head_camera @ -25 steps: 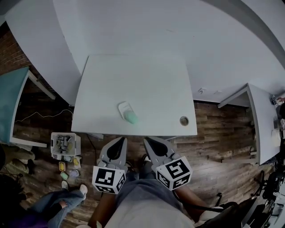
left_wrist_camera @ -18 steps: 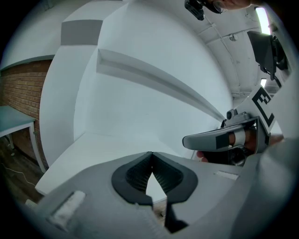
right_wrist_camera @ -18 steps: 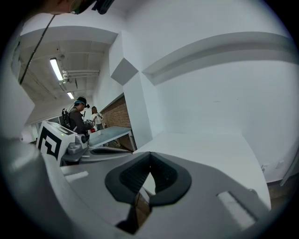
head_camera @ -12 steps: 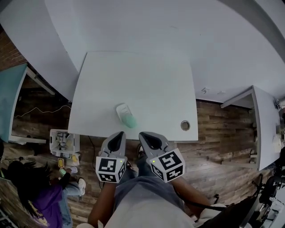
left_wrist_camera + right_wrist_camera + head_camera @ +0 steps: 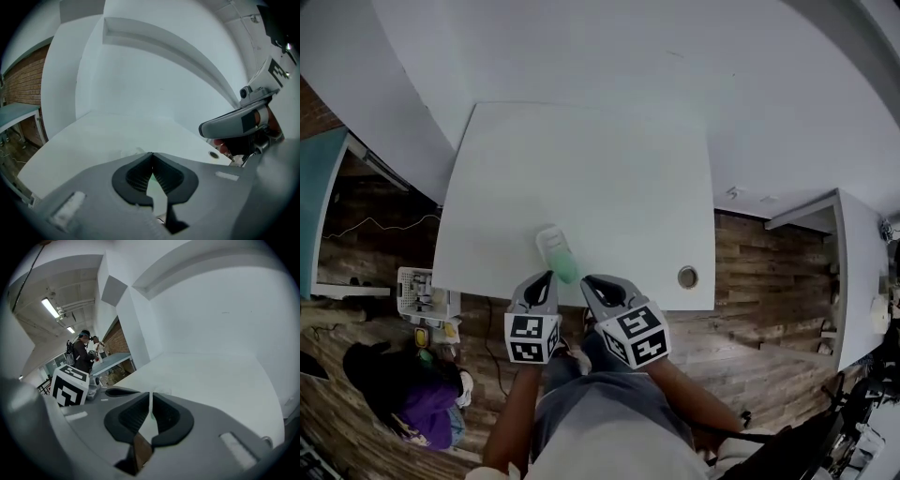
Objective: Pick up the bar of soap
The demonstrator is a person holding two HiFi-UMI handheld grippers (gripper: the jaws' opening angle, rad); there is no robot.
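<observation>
A pale green bar of soap (image 5: 565,268) lies half on a small white dish (image 5: 549,241) near the front edge of the white table (image 5: 609,187). My left gripper (image 5: 543,277) hovers at that edge just left of the soap, jaws shut and empty. In the left gripper view (image 5: 152,154) a pale green patch, probably the soap, shows below the closed tips. My right gripper (image 5: 587,280) sits just right of the soap. Its jaws have just been opening: in the right gripper view (image 5: 151,395) only a thin slit parts them, with nothing between.
A round cable hole (image 5: 687,277) sits in the table's front right corner. On the floor at the left stand a small basket (image 5: 417,291) and a crouching person (image 5: 403,394). Another white table (image 5: 853,272) is at the right. Two people (image 5: 84,352) stand far off.
Both grippers have moved forward from over my lap to the table's front edge, on either side of the soap. The person on the floor at the left has shifted.
</observation>
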